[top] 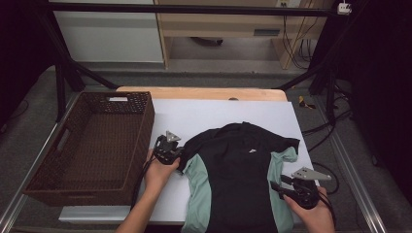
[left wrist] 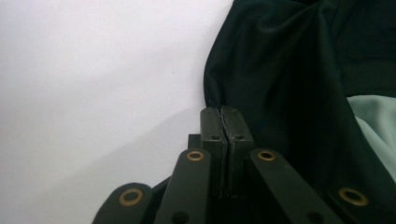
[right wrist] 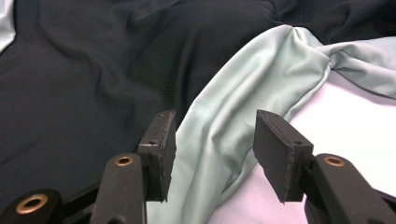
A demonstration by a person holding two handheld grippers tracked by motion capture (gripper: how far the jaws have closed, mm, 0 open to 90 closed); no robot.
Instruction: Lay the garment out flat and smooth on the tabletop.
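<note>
The shirt (top: 238, 170) lies flat on the white tabletop (top: 194, 114), beside the basket (top: 92, 141). The left gripper (left wrist: 226, 114) has its fingers pressed together at the dark sleeve's edge; whether cloth is pinched I cannot tell. The right gripper (right wrist: 212, 140) has its fingers apart, straddling a pale green fold.

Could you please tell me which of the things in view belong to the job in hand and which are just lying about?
In the job:
- black and mint shirt
- left tool, shut at the shirt's sleeve edge
- right tool, open around the mint side panel

Lying about:
- wicker basket, beside the shirt
- cables on the floor beyond the table
</note>
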